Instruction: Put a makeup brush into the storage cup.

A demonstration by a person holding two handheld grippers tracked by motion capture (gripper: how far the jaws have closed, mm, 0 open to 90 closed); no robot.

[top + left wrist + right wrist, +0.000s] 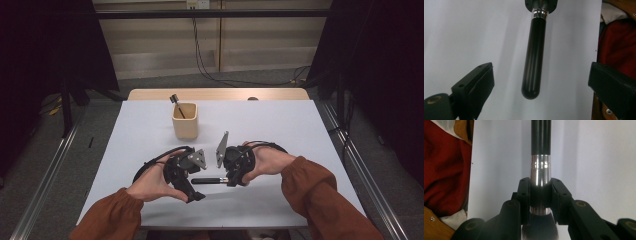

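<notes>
Two hand-held grippers level | right (540,192) clamps brush (540,167) | left (541,85) open

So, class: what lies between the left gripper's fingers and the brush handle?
Nothing but bare white table. In the left gripper view, the open left gripper flanks the brush handle untouched.
</notes>
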